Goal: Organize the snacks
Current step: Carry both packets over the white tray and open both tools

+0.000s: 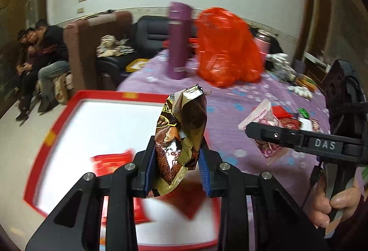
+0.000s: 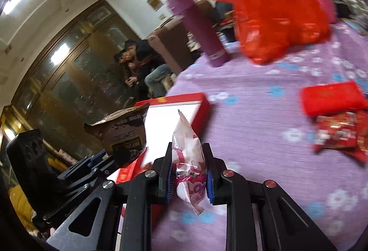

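My left gripper is shut on a brown and gold snack packet, held above the red-rimmed white box. Red packets lie inside the box. My right gripper is shut on a white and pink snack packet, held above the purple cloth just right of the box. In the left wrist view the right gripper comes in from the right with its pink packet. In the right wrist view the brown packet shows at the left.
A purple flask, a red plastic bag and a pink flask stand at the far side of the purple flowered tablecloth. Red snack packets lie at the right. Three people sit on a sofa at the far left.
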A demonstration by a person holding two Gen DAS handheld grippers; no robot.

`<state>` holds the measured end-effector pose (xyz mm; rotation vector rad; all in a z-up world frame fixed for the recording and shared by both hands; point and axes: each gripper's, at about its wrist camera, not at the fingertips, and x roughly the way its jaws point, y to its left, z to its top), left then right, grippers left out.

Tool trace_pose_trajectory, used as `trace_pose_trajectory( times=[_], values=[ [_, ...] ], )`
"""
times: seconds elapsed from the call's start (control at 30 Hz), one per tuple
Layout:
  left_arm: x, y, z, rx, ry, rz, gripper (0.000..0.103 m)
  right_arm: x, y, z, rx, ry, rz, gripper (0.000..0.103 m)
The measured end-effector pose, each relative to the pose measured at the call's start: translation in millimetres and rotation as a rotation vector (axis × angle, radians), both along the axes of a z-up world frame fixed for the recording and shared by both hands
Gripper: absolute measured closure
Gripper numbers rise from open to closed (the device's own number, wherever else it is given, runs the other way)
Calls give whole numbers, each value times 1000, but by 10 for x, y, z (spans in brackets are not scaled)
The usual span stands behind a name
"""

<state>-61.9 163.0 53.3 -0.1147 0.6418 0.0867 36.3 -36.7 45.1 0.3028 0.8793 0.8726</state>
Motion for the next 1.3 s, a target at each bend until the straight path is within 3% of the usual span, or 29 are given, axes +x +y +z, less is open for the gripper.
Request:
trace_pose_trajectory(
  times=[0.23,0.5,0.57,0.63,0.8,0.87,0.97,1.2,1.3],
  values=[
    [-126,540,-174,-21,44,119,72,-202,746,-78,-25,10,119,80],
    [-110,751,-339,-16,90,179,72,-263,1254,-277,-75,65,199,78],
    [-104,768,-348,-7,95,194,69,-262,1274,-284,-74,60,205,77],
    [-102,777,-347,30,100,214,61,-218,1232,-296,-61,73,211,69],
    [-164,788,-276,124,62,272,36,-223,1182,-304,-66,71,196,58],
    [-189,777,-261,147,50,280,36,-252,1101,-265,-70,38,159,57],
    [-220,762,-272,153,47,273,34,-253,998,-226,-59,14,117,41],
    [-262,774,-265,151,40,275,33,-342,834,-251,-61,18,146,41],
    [-302,762,-230,144,27,271,33,-364,908,-255,-88,13,153,36]
  ],
)
